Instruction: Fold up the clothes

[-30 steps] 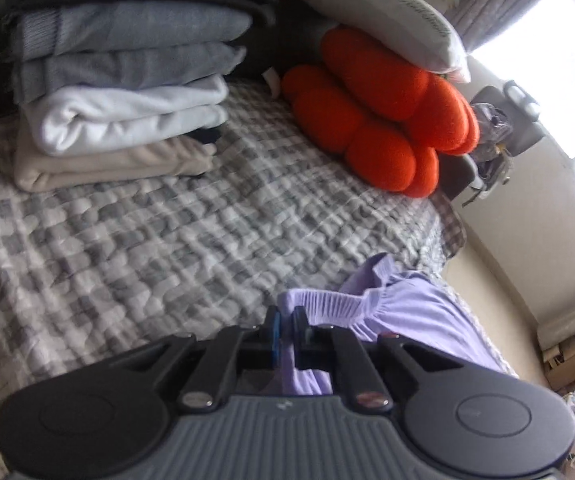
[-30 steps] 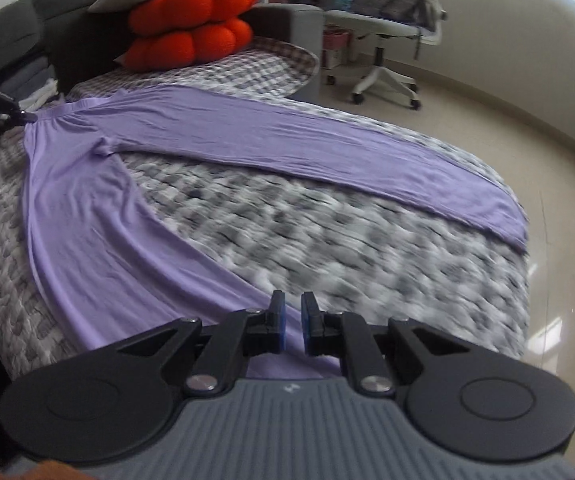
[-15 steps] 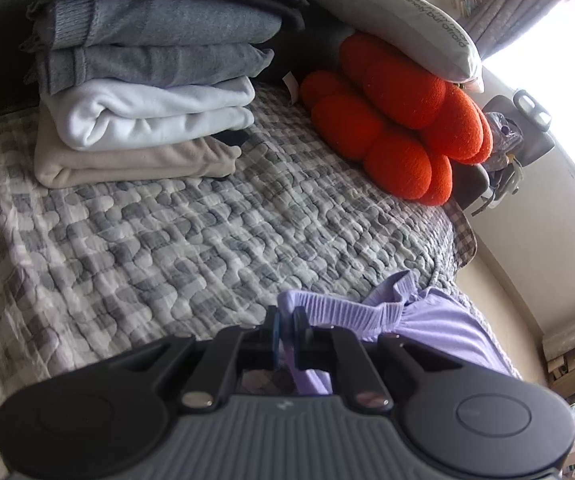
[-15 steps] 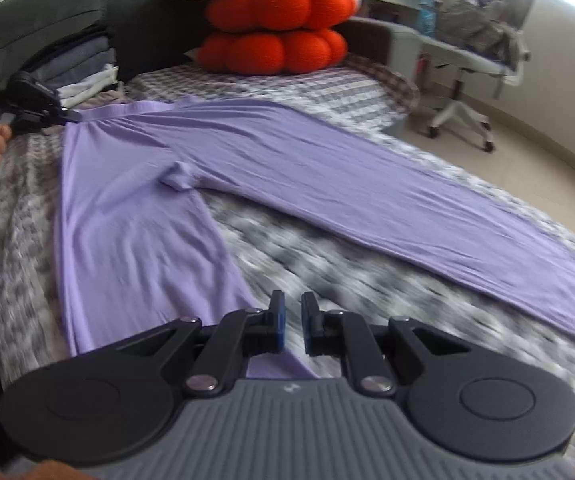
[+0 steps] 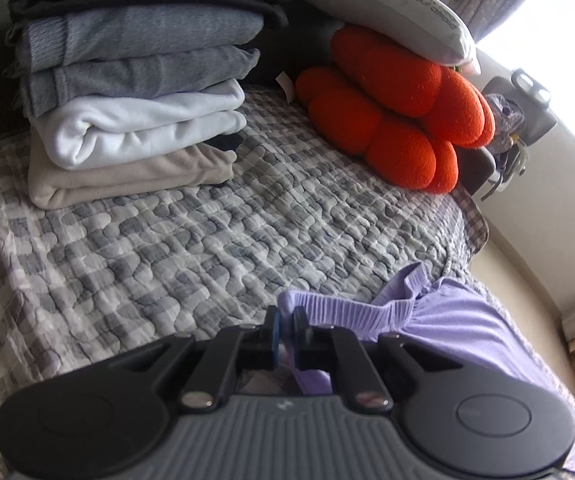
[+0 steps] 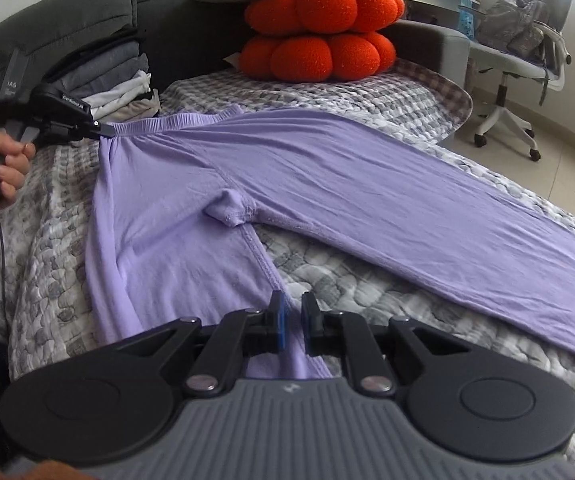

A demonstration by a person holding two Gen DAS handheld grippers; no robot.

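On left tool [image 6: 105,131], partly legible white label, lilac trousers [image 6: 327,184]

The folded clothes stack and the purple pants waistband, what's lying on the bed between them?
Nothing. In the left wrist view, only bare checked quilt lies between the folded clothes stack and the purple pants waistband.

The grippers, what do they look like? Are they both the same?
Yes, they match. Each gripper, left and right, has a ribbed grey body, two round black discs at the sides, black linkage bars with silver rivets, and black fingers with blue pads. From the right wrist view, the left gripper has a grey handle with white lettering on its black top, and a thin dark cable hangs from it.
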